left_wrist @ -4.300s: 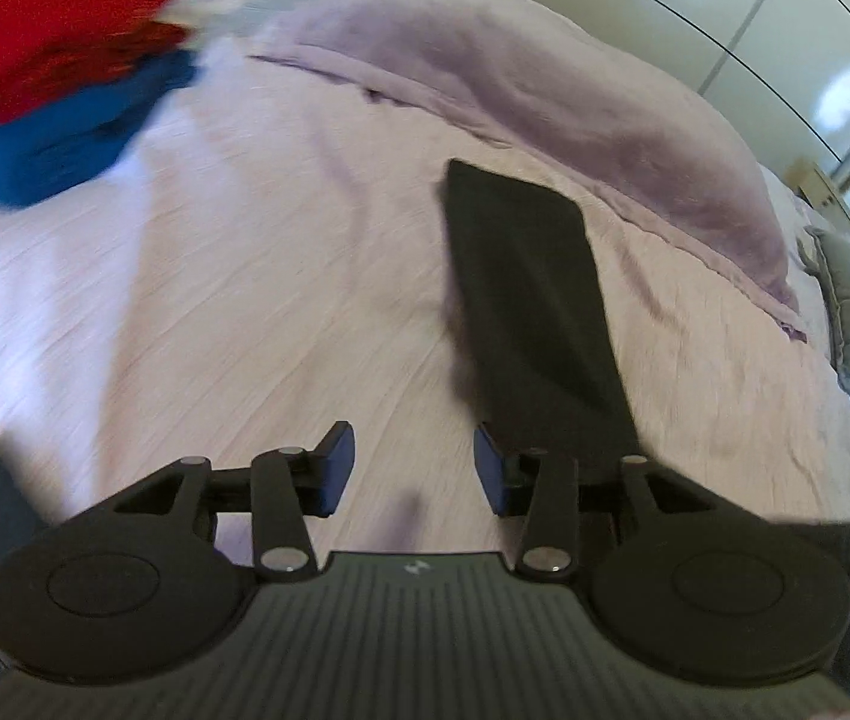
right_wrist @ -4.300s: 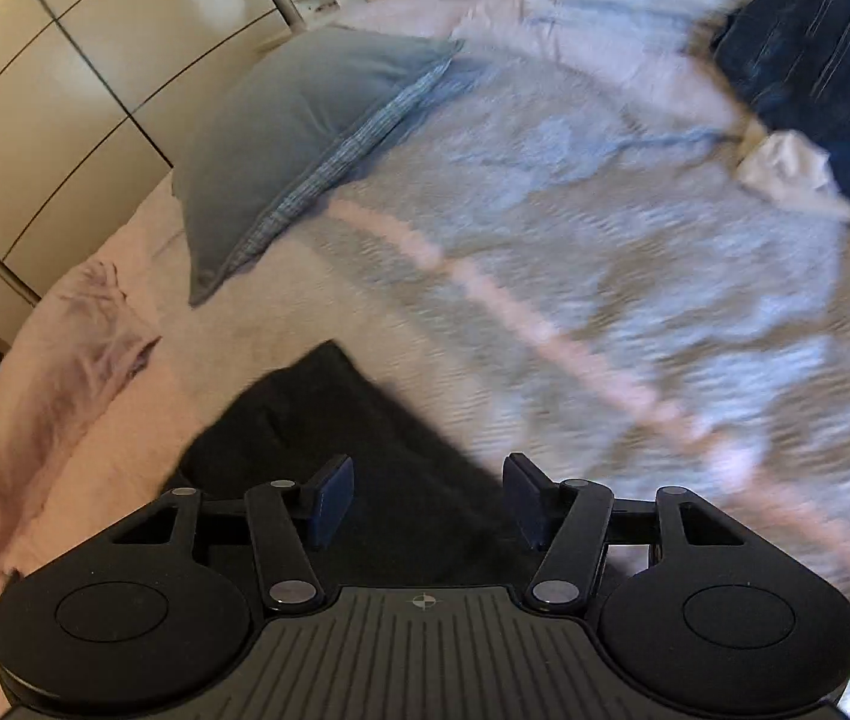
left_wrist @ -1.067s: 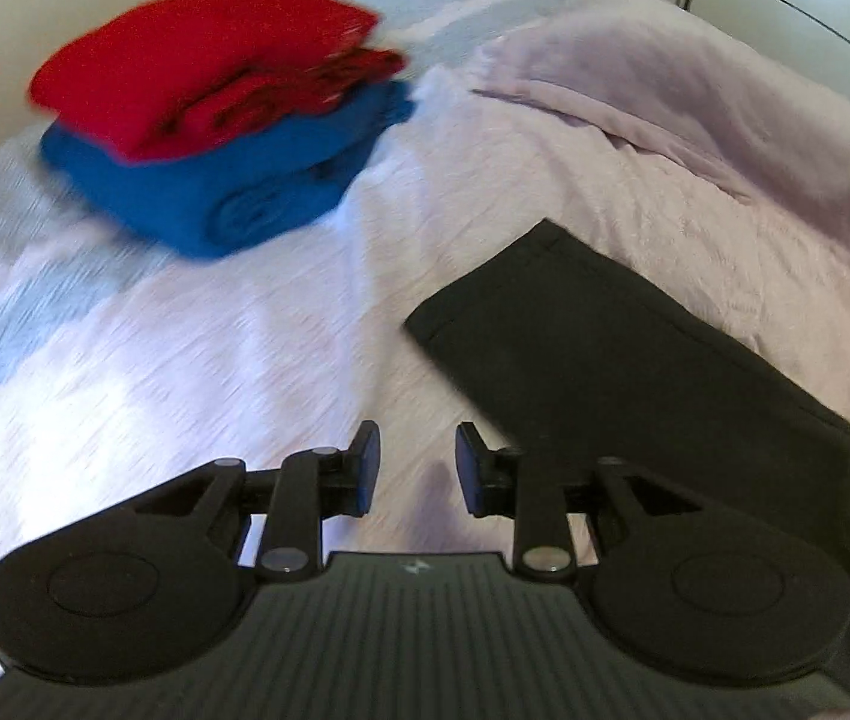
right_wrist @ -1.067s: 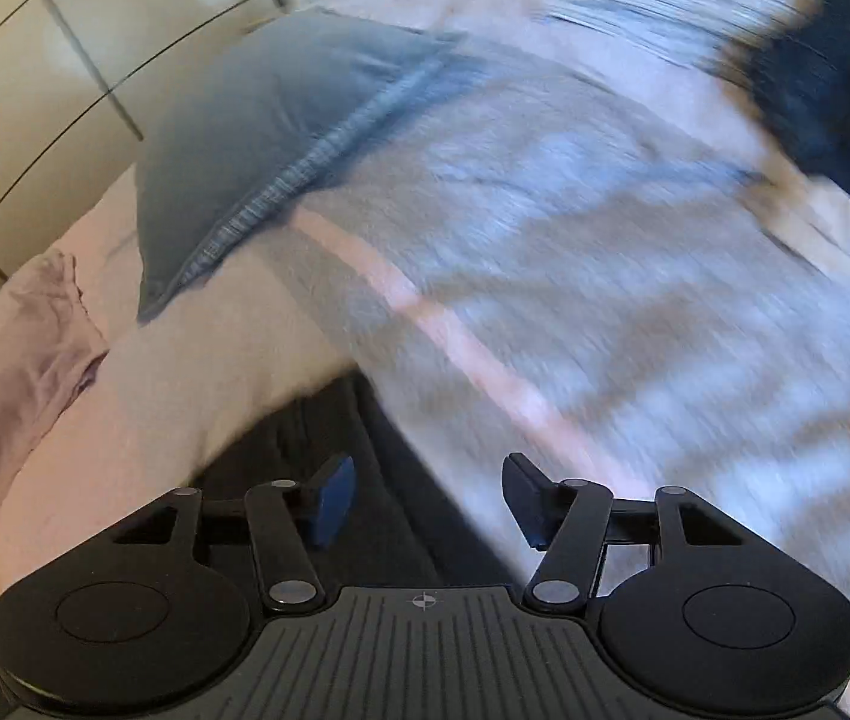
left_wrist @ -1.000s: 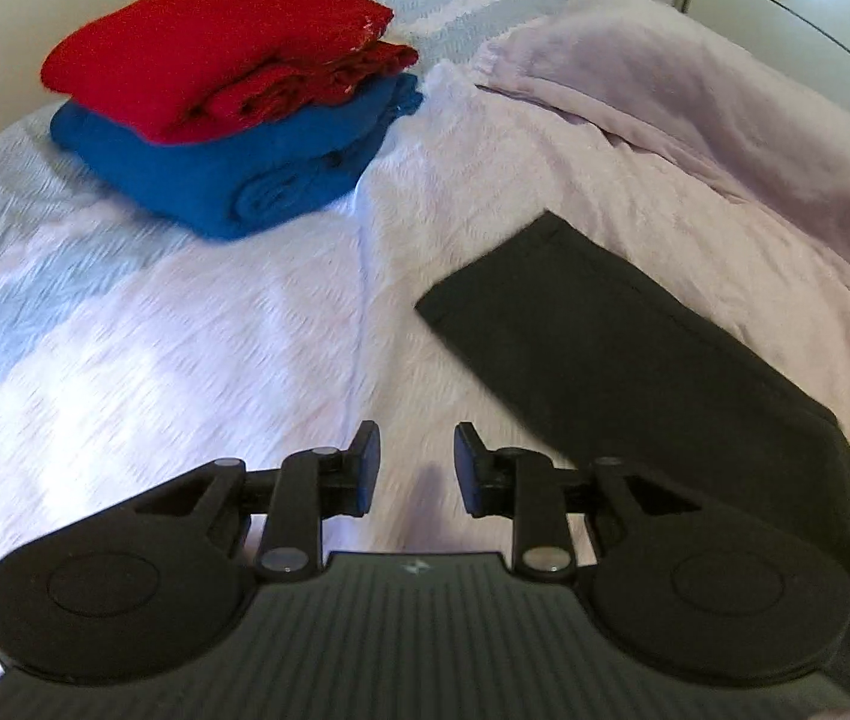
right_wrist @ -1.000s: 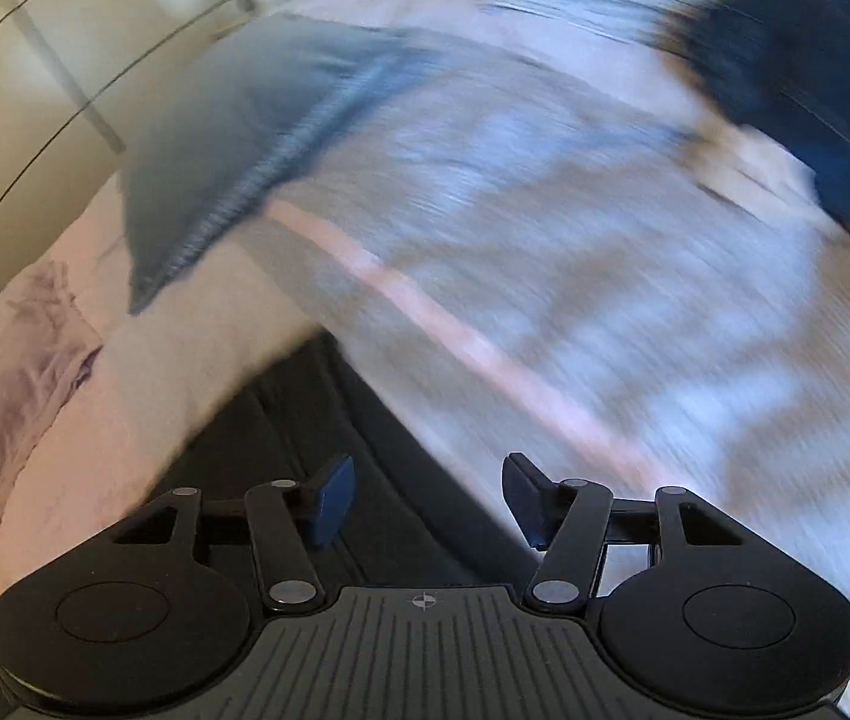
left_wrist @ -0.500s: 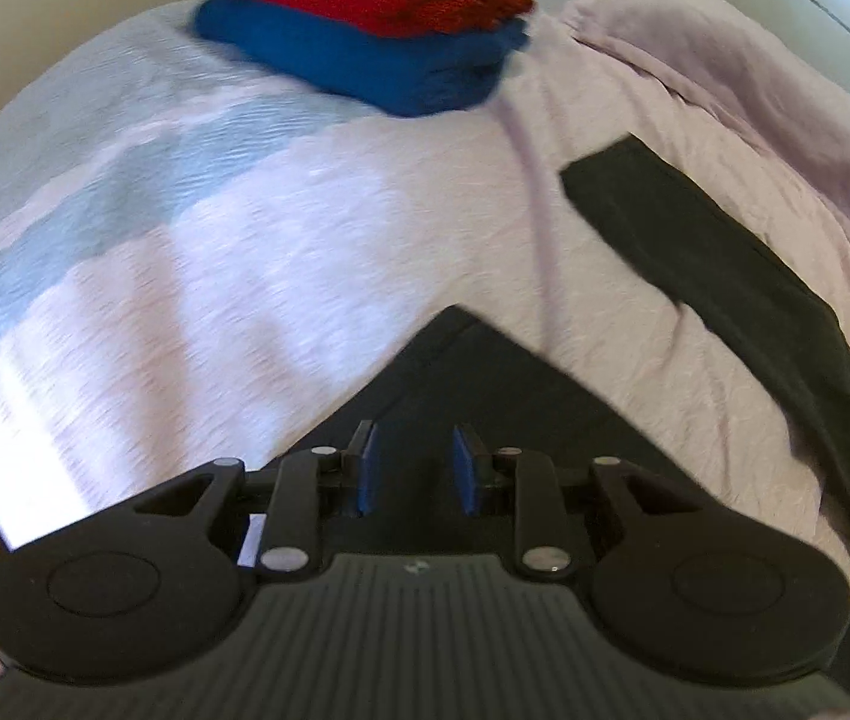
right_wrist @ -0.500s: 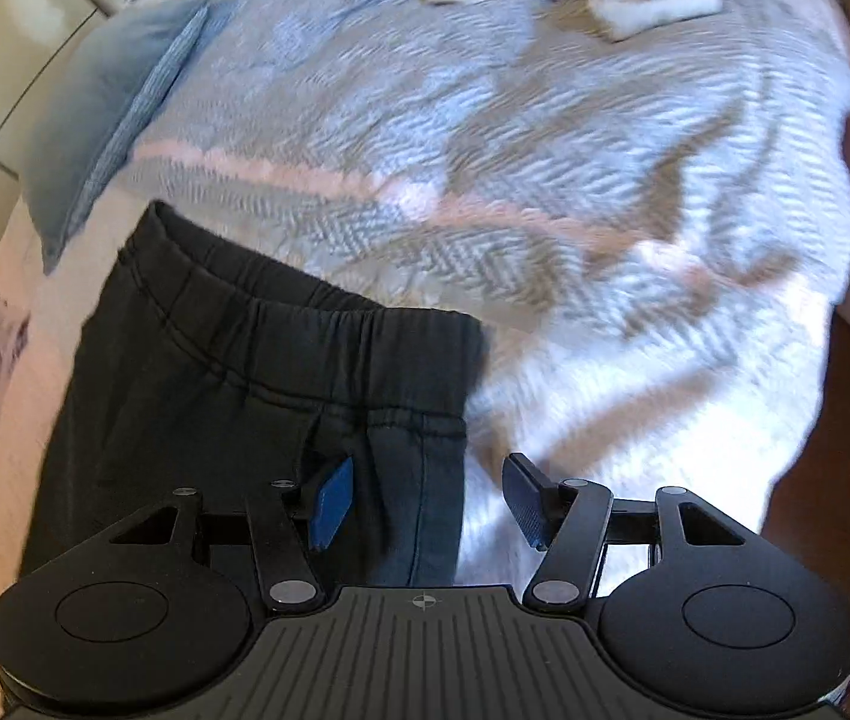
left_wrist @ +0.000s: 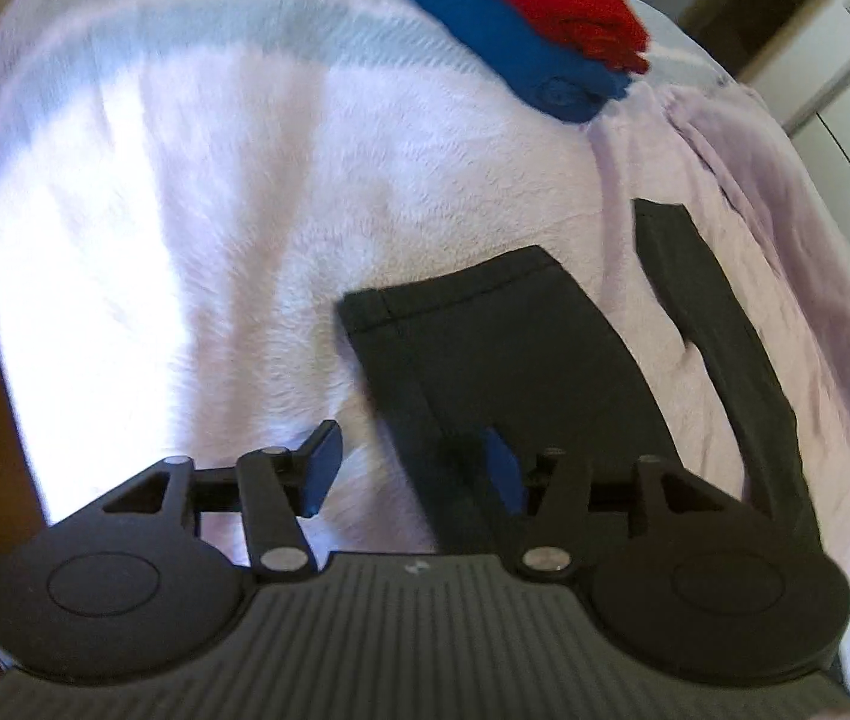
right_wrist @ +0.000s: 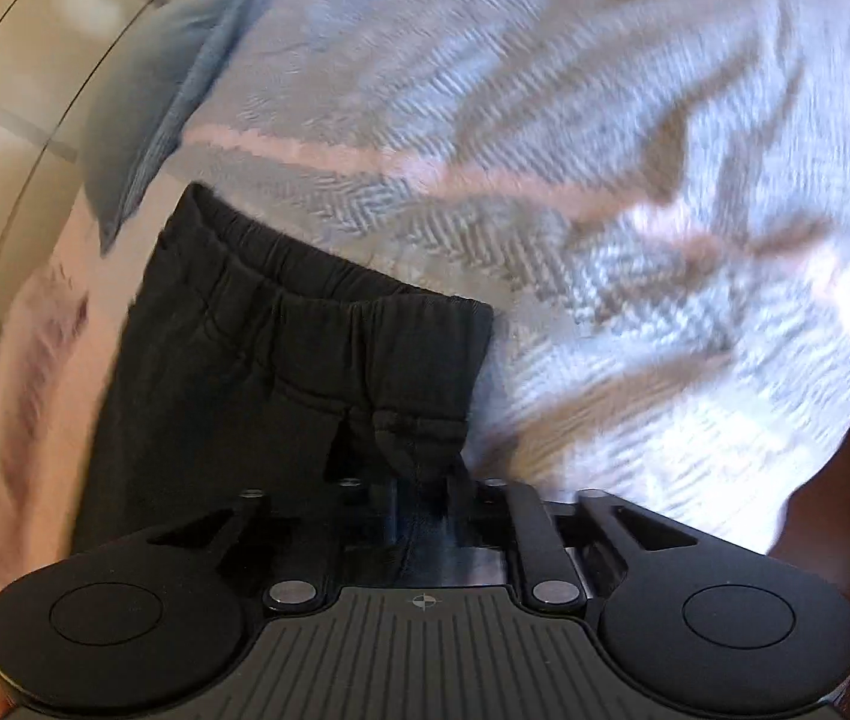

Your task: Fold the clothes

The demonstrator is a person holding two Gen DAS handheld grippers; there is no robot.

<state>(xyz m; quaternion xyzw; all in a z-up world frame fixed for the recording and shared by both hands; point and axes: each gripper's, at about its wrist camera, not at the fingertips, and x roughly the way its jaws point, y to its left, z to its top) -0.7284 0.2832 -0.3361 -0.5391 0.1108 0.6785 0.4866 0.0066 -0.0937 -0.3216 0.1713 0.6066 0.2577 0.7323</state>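
Black trousers (left_wrist: 514, 336) lie flat on the bed (left_wrist: 185, 240): legs in the left wrist view, waistband centre-frame in the right wrist view. Left gripper (left_wrist: 410, 468) fingers have just spread wide, straddling the near leg's edge, nothing pinched yet. Right gripper (right_wrist: 425, 480) fingers have been closing on a bunch of waistband corner; looks pinched, though blur hides the pads. Bite both layers at the leg edge, lift both ends together, keep the cloth taut. Folded red-and-blue stack (left_wrist: 520, 18) sits top of frame.
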